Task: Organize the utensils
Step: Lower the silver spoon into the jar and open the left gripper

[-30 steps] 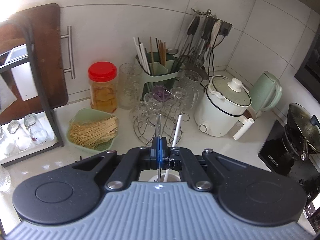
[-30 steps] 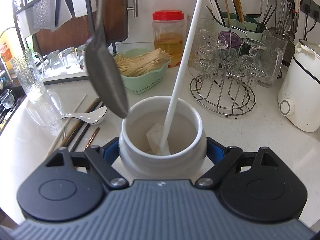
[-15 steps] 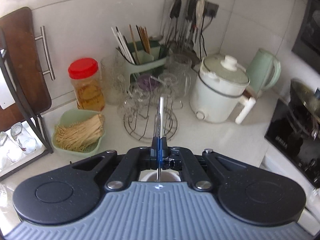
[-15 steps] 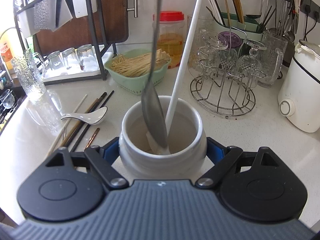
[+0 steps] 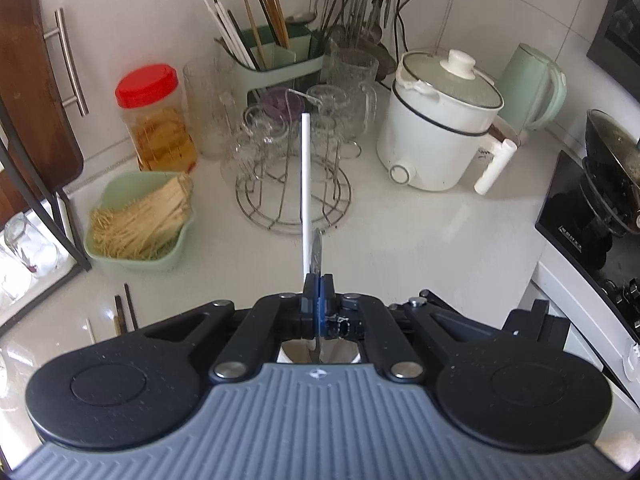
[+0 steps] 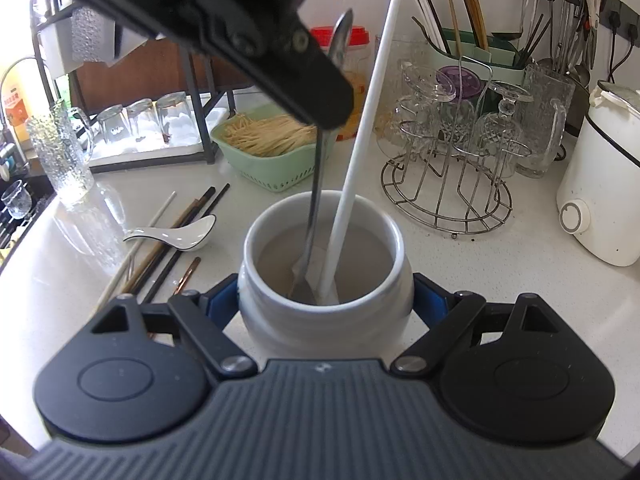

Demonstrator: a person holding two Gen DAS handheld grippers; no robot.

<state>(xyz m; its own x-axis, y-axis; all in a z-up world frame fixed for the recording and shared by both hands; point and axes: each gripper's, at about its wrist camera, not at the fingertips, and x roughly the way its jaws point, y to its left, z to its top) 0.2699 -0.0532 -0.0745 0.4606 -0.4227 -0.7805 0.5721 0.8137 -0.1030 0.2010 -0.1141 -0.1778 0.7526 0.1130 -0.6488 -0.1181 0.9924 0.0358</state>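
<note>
Left gripper clamped, angled steeply down; right gripper clasped, tilted down.

Glossy white ceramic jar, shiny metal spoon, seemingly plastic white chopstick

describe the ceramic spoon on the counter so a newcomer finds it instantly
Start at the white crock clamped in the right hand-held gripper. Left of it, loose chopsticks lie on the counter. The ceramic spoon lies across them: white, dark-rimmed, the only curved piece among straight sticks.

White counter: jar, loose chopsticks, ceramic spoon.
</note>
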